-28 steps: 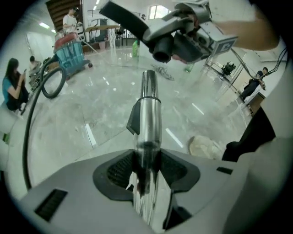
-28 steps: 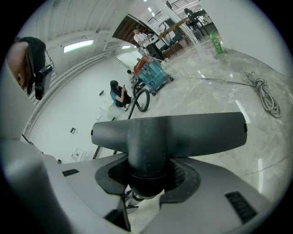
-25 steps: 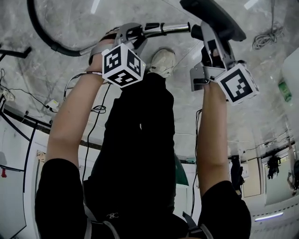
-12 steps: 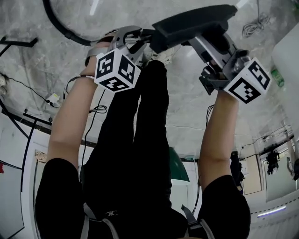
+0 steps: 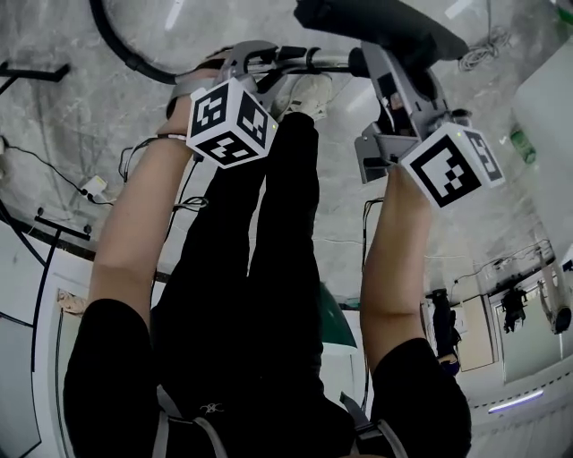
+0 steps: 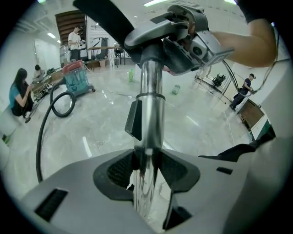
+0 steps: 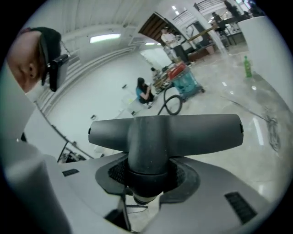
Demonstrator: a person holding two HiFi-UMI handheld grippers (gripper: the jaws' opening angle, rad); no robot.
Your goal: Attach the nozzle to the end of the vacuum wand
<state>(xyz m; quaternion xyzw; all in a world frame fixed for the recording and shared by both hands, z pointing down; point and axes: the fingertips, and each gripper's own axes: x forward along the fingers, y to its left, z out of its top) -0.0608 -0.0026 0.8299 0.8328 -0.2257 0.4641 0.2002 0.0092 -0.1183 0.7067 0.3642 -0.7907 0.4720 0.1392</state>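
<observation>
In the head view my left gripper [image 5: 257, 64] is shut on the chrome vacuum wand [image 5: 315, 61], which runs out to the right. My right gripper [image 5: 394, 76] is shut on the neck of the black T-shaped nozzle [image 5: 380, 22], and that neck meets the wand's right end. The left gripper view shows the wand [image 6: 149, 114] clamped in my left gripper [image 6: 147, 172], its far end reaching the right gripper and the nozzle [image 6: 107, 20]. The right gripper view has the nozzle [image 7: 162, 130] gripped by its neck in my right gripper [image 7: 147, 178]. How deep the joint sits is hidden.
A black hose [image 5: 134, 63] curves across the floor at upper left, with a cable coil [image 5: 483, 55] and a green bottle [image 5: 522, 143] at right. The person's legs and shoe [image 5: 306, 94] lie below the wand. A blue-green vacuum canister [image 6: 75, 80] stands far off with people nearby.
Half a second ago the nozzle was swung left over the wand and left gripper. It has swung back right, its neck in line with the wand's end. The left gripper barely moved.
</observation>
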